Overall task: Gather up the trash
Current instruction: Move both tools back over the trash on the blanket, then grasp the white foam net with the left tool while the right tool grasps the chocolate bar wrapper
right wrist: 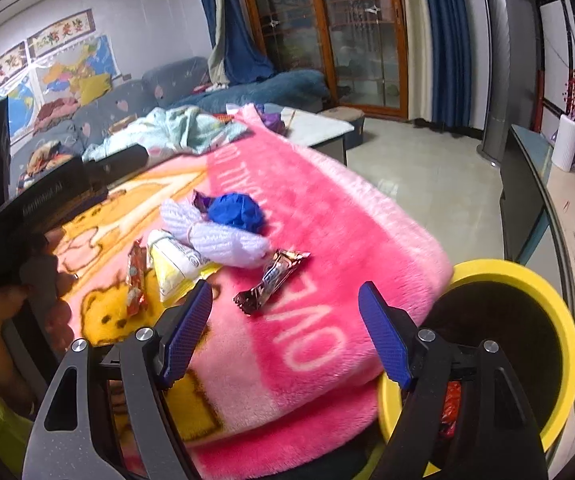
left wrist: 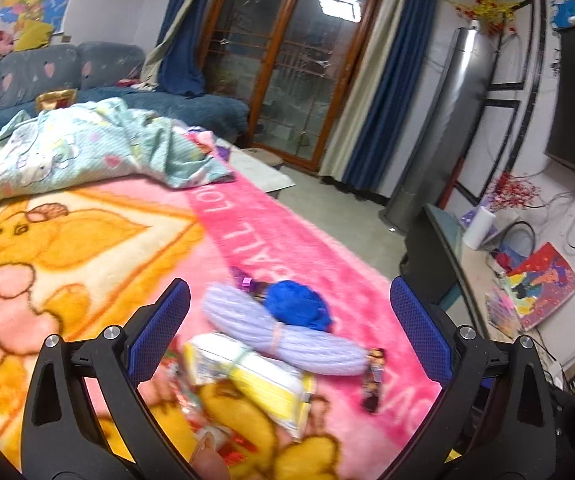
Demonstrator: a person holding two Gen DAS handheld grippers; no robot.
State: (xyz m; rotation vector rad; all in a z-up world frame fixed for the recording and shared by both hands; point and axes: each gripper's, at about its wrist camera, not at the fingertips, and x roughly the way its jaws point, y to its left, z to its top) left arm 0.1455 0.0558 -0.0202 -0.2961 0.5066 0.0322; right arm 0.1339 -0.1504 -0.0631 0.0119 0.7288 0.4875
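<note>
likely light, crinkly and slippery, the brown wrapper (right wrist: pixel 270 282) — pinch its middle; right gripper (right wrist: pixel 285 304) spread, empty.

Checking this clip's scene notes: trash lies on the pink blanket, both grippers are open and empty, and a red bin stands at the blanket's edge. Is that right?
Not quite: the bin is yellow, not red, as the right wrist view shows. The rest holds: the trash lies on the pink blanket, and both the left gripper and the right gripper are open and empty.

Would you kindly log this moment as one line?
left gripper: jaws open, empty | right gripper: jaws open, empty | brown wrapper on pink blanket | yellow bin beside it
</note>
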